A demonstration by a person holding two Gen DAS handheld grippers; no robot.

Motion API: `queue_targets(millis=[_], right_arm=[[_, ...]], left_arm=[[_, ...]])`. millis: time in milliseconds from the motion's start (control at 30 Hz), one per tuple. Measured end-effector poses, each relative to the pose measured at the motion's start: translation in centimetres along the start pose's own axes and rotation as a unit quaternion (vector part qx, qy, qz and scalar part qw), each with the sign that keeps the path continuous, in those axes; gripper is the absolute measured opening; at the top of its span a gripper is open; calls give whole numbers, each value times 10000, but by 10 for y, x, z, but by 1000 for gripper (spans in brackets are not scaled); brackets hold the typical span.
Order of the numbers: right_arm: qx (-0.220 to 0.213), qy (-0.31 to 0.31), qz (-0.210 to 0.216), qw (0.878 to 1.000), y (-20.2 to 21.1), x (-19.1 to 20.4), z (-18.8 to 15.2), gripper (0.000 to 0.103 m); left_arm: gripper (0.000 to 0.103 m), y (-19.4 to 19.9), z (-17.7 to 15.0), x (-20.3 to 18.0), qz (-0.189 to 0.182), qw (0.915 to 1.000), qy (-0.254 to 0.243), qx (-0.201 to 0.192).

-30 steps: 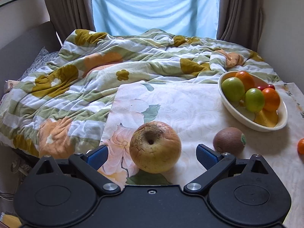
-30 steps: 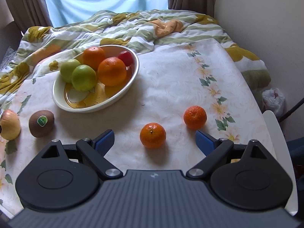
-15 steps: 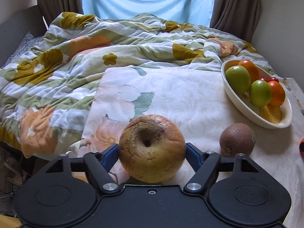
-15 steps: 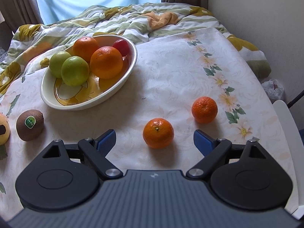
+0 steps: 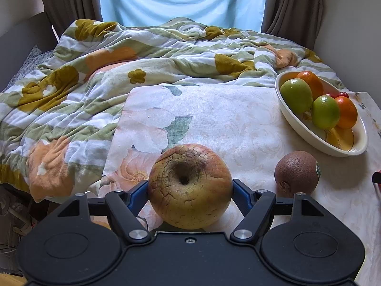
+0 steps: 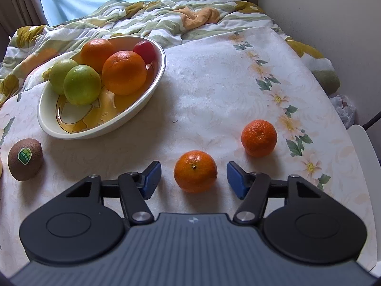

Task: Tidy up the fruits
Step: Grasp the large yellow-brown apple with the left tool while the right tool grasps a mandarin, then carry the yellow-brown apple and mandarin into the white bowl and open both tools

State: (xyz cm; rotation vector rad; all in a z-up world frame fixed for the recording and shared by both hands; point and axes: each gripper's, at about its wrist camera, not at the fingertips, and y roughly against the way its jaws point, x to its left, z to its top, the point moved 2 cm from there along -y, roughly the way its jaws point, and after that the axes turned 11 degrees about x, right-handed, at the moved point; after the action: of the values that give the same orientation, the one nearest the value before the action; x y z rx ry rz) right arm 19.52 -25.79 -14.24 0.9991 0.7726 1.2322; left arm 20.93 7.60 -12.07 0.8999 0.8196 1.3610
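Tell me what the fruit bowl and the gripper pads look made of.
Bowl: looks like glazed ceramic, a glossy cream rim with a painted yellow inside; hard plastic is possible. Right gripper pads: matte blue, likely rubber or soft plastic, on black linkages that look like moulded plastic.

The apple (image 5: 189, 187) has dull, wrinkled, cracked skin; the kiwi (image 6: 25, 159) is matt and fuzzy, with a glossy paper sticker; both mandarins (image 6: 195, 174) look pebbled with a faint sheen; the bowl (image 6: 100, 128) is glazed, shiny ceramic; the tablecloth (image 6: 214, 90) is matt woven cloth (floral print); the quilt (image 5: 71, 100) is soft, crumpled fabric; gripper bodies are matt black plastic
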Motion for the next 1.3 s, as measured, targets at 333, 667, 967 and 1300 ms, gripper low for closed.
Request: queue_targets(millis=[333,667,967,1300], right_arm=[[-39,174,40,9998,4,1,-1,53],[-170,380,260,9988,33,-4,-1,53],[-300,683,467,9961,64,-19,-1,53],[-377,864,752,9927,96,-44,9,53]], left_arm=[[77,13,-8,-5,-18,10000,-3,-71],[77,50,-18,-26,-45,9996,118,-254],[77,88,-24,-60,-62,9989,173,-442],[77,118,-23,-114,-116,9978,184,-628]])
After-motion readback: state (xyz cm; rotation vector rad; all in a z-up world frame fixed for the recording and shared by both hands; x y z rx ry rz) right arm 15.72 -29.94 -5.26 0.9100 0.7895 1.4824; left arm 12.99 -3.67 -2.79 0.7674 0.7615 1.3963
